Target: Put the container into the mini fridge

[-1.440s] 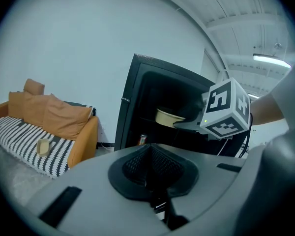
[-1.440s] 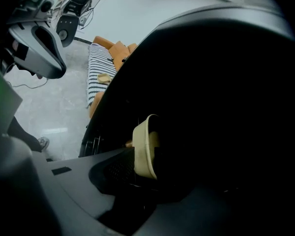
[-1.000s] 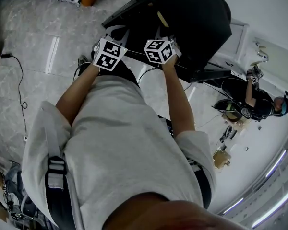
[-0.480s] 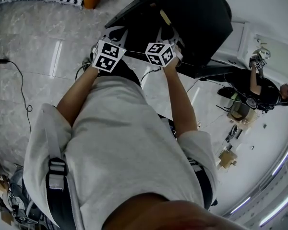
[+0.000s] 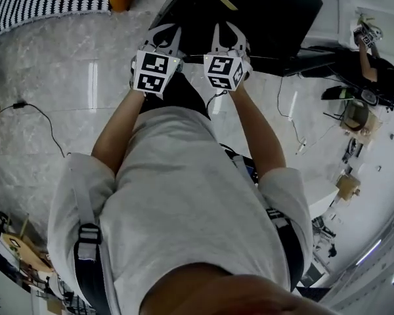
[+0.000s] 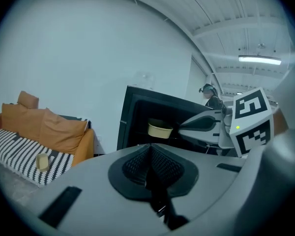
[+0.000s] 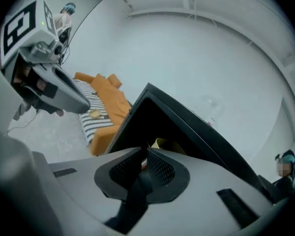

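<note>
Below the head camera, the left gripper (image 5: 165,37) and right gripper (image 5: 228,35) are held side by side at the open black mini fridge (image 5: 276,12). Left gripper view: its jaws are pressed together and empty, and the beige container (image 6: 160,129) sits on a shelf inside the fridge. Right gripper view: its jaws have just been closing and meet at the tips with nothing between them.
</note>
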The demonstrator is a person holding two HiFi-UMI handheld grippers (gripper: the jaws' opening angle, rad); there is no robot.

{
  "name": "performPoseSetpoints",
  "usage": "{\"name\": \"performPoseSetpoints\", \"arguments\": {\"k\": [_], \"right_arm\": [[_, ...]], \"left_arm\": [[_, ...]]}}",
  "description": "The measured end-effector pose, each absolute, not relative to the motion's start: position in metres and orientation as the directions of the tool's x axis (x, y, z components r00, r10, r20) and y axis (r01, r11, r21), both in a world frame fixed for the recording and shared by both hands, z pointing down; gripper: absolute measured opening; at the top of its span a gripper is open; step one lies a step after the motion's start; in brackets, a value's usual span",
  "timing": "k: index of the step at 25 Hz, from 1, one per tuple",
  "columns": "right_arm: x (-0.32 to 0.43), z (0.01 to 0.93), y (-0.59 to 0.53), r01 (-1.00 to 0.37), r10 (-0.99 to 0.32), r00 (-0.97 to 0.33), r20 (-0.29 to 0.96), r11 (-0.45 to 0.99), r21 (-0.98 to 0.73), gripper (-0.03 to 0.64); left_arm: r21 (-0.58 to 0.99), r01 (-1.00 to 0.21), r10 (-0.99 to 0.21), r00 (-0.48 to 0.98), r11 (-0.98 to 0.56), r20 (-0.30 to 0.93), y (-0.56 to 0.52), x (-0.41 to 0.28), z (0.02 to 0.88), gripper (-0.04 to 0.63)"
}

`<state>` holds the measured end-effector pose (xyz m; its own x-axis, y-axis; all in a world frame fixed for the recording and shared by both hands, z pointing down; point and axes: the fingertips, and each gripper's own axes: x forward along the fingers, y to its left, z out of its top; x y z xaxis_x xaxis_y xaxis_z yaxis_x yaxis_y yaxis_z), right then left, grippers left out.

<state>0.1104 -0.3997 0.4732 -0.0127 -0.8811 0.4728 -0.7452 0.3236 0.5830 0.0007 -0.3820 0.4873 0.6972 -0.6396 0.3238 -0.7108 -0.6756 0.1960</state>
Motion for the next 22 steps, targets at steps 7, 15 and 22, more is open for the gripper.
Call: {"name": "performPoseSetpoints", "arguments": {"k": [7, 15, 22], "right_arm": [[0.109, 0.437, -0.358, -0.883, -0.921, -0.135, 0.365, 0.279, 0.377, 0.049], [0.133, 0.387, -0.309, -0.944, -0.962, -0.18, 0.204, 0.228, 0.24, 0.046], [0.152, 0.356, -0.247, -0.968, -0.982, -0.122, 0.141, 0.149, 0.201, 0.044]], "left_arm": [[0.135, -0.698, -0.646, 0.707, -0.704, 0.288, -0.358, 0.023, 0.46, 0.012], [0.109, -0.655, -0.624, 0.75, -0.748, 0.221, -0.314, 0.067, 0.435, 0.012], [0.065, -0.62, -0.606, 0.781, -0.782, 0.15, -0.261, 0.092, 0.406, 0.012]]}}
